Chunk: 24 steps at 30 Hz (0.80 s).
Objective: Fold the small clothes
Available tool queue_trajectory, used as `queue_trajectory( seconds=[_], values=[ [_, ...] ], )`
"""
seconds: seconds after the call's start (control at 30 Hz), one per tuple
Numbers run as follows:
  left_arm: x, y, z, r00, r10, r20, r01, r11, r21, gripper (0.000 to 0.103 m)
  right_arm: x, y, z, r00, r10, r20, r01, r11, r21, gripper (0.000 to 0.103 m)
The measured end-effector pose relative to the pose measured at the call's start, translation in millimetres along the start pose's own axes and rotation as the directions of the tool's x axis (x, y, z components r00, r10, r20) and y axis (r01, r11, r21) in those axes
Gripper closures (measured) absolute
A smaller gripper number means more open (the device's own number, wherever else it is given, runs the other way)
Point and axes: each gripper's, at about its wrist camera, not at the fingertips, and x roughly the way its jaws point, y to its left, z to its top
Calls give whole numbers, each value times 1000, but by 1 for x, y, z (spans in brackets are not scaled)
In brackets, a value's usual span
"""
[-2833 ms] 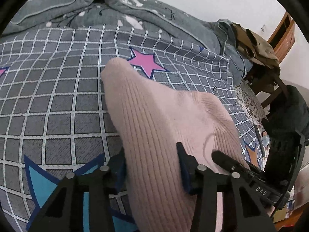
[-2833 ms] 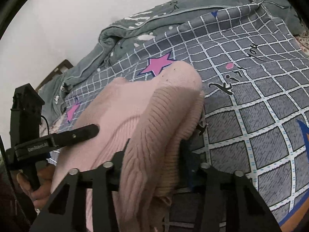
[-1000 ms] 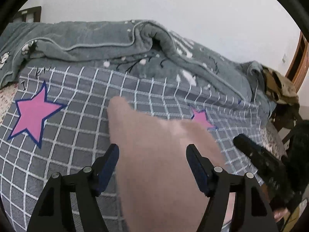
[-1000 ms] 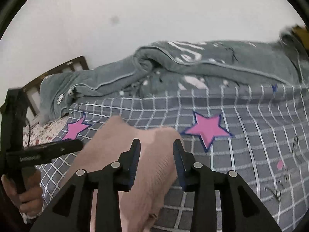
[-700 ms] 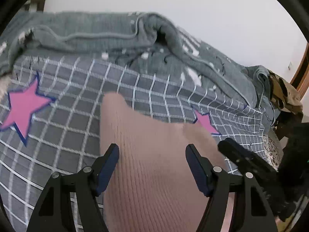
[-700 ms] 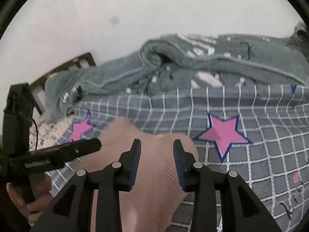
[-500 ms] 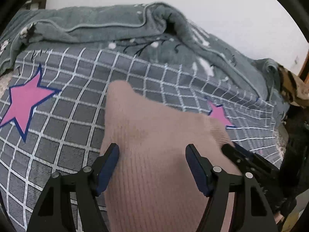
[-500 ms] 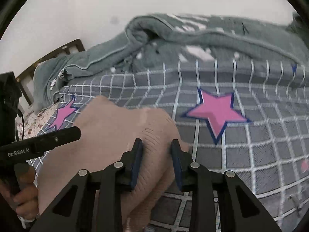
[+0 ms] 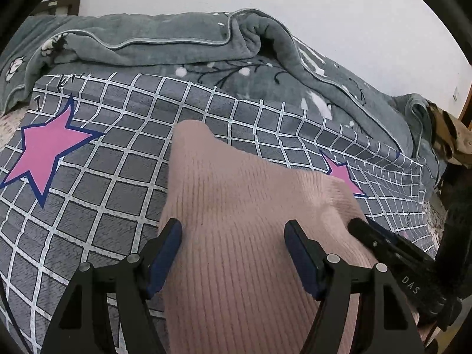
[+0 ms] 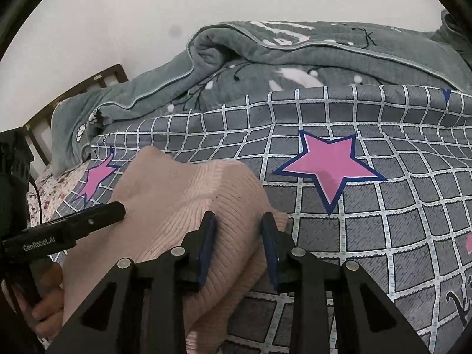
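A pink ribbed knit garment [image 9: 236,230] lies folded on the grey checked bedspread [image 9: 118,177]. My left gripper [image 9: 233,253] is open, its jaws wide apart over the garment's left part. My right gripper [image 10: 239,236] has its jaws narrowly apart with a bunched fold of the pink garment [image 10: 183,206] between them at its right edge. The right gripper's finger [image 9: 383,247] shows at the garment's right side in the left wrist view; the left gripper's finger [image 10: 73,224] shows at the left in the right wrist view.
A crumpled grey-green blanket [image 9: 177,47] lies along the far side of the bed, against a white wall. Pink stars [image 10: 327,165] mark the bedspread. A wooden headboard [image 10: 73,91] is at the left. Clothes hang on a chair [image 9: 451,141] at the right.
Both grippers carried the garment forward and lowered it onto the bedspread. The left jaws opened wide; the right jaws stayed close around the fold. The cameras tilted down slightly.
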Motion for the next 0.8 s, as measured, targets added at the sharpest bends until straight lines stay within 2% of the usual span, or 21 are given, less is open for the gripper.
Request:
queue_trajectory(
  seconds=[0.33,0.8],
  values=[
    [-1,3,1,1000,-7,8,7,1000,-24,32,1,-4,-2,1000,17,4,-17,999,34,71],
    [0,-2,0,1000,18,12,-18,1000,-7,31,-2,-2,-2,1000,8,16,-8,1000,25,71]
  ],
)
